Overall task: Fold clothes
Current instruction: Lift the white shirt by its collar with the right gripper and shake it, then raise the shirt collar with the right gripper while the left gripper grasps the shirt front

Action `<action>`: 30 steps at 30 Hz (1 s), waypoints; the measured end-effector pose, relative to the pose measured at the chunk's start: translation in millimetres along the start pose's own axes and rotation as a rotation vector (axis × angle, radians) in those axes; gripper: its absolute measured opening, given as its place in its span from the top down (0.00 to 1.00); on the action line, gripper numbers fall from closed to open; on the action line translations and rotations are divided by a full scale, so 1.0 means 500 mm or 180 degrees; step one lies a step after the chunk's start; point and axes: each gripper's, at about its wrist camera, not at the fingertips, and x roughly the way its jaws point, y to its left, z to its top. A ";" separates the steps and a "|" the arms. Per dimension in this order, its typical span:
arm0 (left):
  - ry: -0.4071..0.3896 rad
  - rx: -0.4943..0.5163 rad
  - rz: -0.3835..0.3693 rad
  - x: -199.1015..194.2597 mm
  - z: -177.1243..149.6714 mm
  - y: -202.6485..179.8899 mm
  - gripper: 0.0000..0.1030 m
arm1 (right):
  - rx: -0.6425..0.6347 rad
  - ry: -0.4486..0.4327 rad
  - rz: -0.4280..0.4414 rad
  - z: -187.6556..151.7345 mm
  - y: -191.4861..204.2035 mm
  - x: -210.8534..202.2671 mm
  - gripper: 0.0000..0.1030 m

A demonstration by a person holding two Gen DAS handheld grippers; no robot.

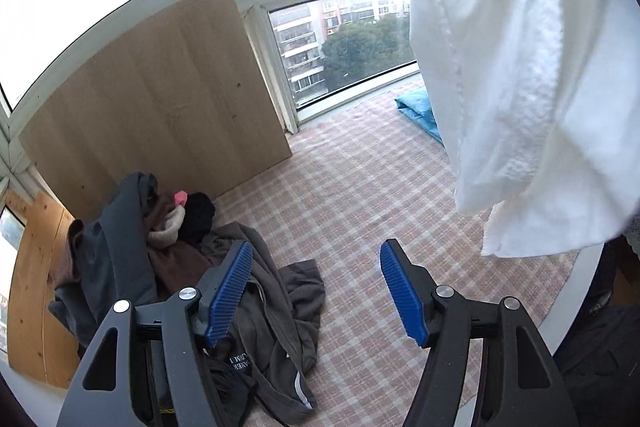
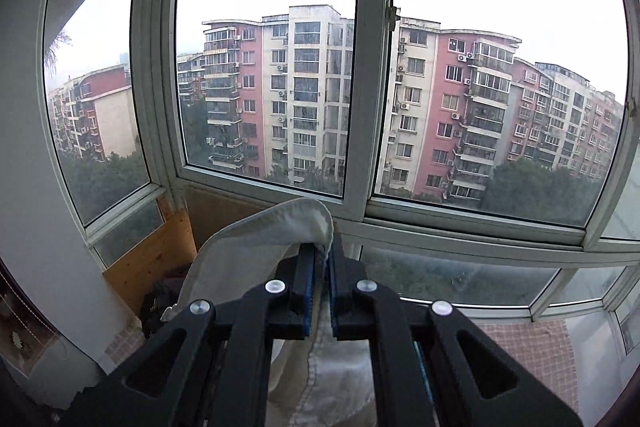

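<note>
A white garment hangs from above at the right of the left wrist view, well clear of the checked cloth surface. My left gripper stands open with nothing between its blue pads, over the surface and left of the hanging garment. In the right wrist view my right gripper is shut on a hemmed edge of the white garment, which loops over the fingers and drops below them. That gripper points at the windows.
A heap of dark clothes lies at the lower left, with a grey garment spread under my left fingers. A wooden panel stands behind it. A blue folded item lies by the window.
</note>
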 end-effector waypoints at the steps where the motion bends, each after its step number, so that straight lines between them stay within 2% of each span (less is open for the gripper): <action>1: -0.0034 0.0037 -0.0006 -0.012 0.003 0.000 0.34 | 0.0020 0.0068 -0.0009 -0.012 -0.005 0.018 0.94; 6: -0.0150 0.0161 -0.0008 -0.040 0.023 -0.013 0.29 | 0.0279 0.0543 0.0091 -0.133 -0.074 0.152 0.94; 9: -0.0095 0.0207 -0.0022 -0.012 0.026 -0.034 0.29 | 0.0583 0.0854 0.0133 -0.240 -0.143 0.242 0.94; 11: 0.0012 0.0191 -0.0076 0.019 0.019 -0.047 0.29 | 0.0900 0.1065 0.0184 -0.335 -0.208 0.300 0.94; 13: 0.0129 0.0186 -0.0106 0.051 0.004 -0.060 0.29 | 0.1219 0.1311 0.0155 -0.462 -0.279 0.351 0.94; 18: 0.0455 0.0304 -0.0168 0.129 -0.032 -0.106 0.29 | 0.2123 0.2060 -0.0005 -0.861 -0.457 0.423 0.94; 21: 0.0593 0.0396 -0.0226 0.169 -0.031 -0.146 0.29 | 0.2497 0.2538 -0.0152 -1.086 -0.495 0.439 0.94; 23: 0.0654 0.0487 -0.0277 0.200 -0.023 -0.175 0.29 | 0.2789 0.2703 -0.0035 -1.191 -0.502 0.437 0.91; 25: 0.0718 0.0564 -0.0359 0.234 -0.012 -0.201 0.29 | 0.2823 0.2797 0.0067 -1.237 -0.498 0.425 0.91; 28: 0.0796 0.0621 -0.0394 0.269 -0.001 -0.230 0.29 | 0.2534 0.2725 0.0160 -1.227 -0.489 0.390 0.86; 30: 0.0825 0.0612 -0.0413 0.279 0.004 -0.237 0.29 | 0.2261 0.2605 0.0222 -1.190 -0.487 0.358 0.81</action>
